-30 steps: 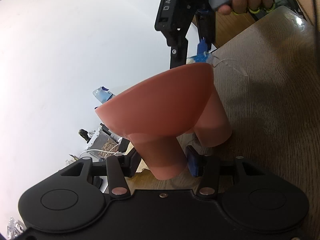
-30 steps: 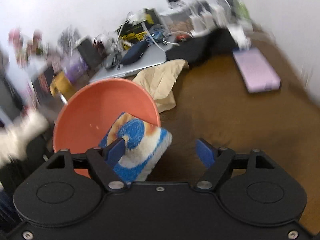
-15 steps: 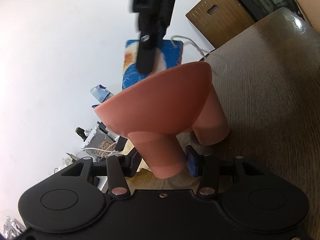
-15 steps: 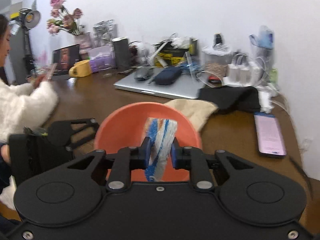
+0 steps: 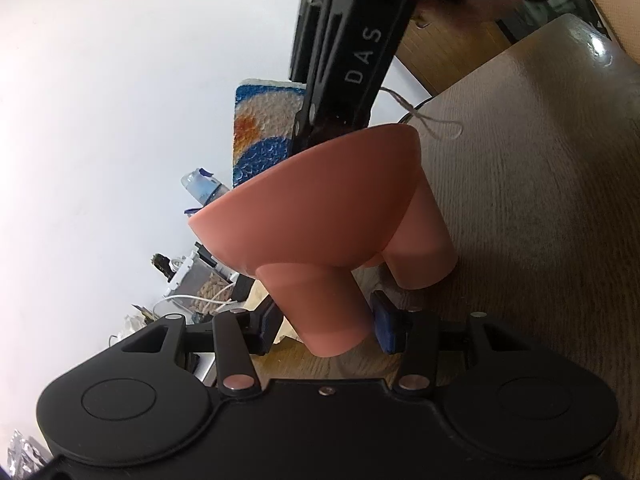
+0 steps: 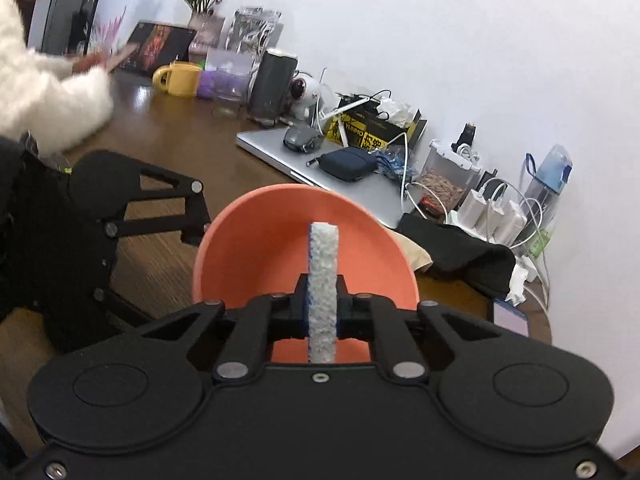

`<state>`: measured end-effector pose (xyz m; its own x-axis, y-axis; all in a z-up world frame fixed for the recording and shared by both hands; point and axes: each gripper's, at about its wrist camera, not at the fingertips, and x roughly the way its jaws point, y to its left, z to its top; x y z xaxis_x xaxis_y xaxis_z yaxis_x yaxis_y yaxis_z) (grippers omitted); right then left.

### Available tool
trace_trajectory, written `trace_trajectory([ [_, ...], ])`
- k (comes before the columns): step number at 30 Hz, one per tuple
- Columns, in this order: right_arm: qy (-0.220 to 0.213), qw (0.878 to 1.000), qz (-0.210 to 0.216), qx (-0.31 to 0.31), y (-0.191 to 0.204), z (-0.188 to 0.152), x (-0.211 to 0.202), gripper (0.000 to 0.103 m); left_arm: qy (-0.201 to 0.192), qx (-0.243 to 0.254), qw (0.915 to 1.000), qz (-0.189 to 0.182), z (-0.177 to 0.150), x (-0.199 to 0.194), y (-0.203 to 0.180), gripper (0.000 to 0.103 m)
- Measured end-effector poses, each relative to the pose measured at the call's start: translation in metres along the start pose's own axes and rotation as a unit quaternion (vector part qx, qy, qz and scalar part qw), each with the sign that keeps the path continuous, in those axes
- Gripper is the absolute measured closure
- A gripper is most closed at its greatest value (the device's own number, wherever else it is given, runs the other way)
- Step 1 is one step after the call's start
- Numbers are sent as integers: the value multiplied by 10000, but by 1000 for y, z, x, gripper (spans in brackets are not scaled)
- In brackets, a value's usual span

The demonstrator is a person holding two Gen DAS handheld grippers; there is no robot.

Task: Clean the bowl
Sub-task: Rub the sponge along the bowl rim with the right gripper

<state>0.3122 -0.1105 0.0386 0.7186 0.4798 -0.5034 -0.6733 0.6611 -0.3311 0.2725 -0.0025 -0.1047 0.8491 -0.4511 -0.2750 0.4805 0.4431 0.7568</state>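
The right gripper (image 6: 322, 312) is pinching a sponge (image 6: 322, 280) edge-on between its pads, its jaws having just been closing onto it; the sponge is standing upright, its narrow white edge facing the camera. In the left wrist view the same sponge (image 5: 262, 132) is showing its blue, white and orange face, rising above the far rim of the bowl (image 5: 320, 196) with the right gripper's black finger crossing in front of it.

The left gripper (image 5: 326, 322) is gripping one of the bowl's two thick legs between its blue pads, jaws partly apart to the width of that leg. It is holding the bowl tilted, raised off the desk (image 5: 540, 200), the second leg pointing toward the wood.

From the right wrist, the orange bowl (image 6: 256, 248) is lying straight ahead of the gripper, its open side facing the camera, and the sponge's far end is reaching into it. The left gripper's black linkage is sitting just left of the bowl. A laptop (image 6: 376, 196) and a black cloth (image 6: 460, 248) are lying on the desk behind.
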Motion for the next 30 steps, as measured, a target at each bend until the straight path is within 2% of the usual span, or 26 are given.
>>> trace_trajectory([
  [2, 128, 9997, 107, -200, 0, 7, 2, 92, 4, 6, 10000, 15, 0, 0, 0, 56],
  [5, 255, 9991, 332, -24, -7, 9, 5, 91, 11, -8, 10000, 7, 0, 1, 0, 55],
  [13, 265, 9983, 521, 79, -16, 9, 10, 91, -29, 39, 10000, 30, 0, 1, -3, 55],
  [18, 211, 9980, 591, -44, -9, 8, 2, 91, -66, 566, 9983, 82, 5, -5, -12, 54],
  [23, 134, 9979, 630, -78, -8, 4, 0, 91, -39, 586, 9981, -160, 6, -1, -6, 53],
  [26, 117, 9976, 667, -140, -4, 3, 1, 91, 193, 371, 9982, -424, 10, 8, 2, 51],
  [30, 94, 9975, 668, -213, 2, 3, 5, 90, 539, -156, 9942, -917, 17, 21, 21, 49],
])
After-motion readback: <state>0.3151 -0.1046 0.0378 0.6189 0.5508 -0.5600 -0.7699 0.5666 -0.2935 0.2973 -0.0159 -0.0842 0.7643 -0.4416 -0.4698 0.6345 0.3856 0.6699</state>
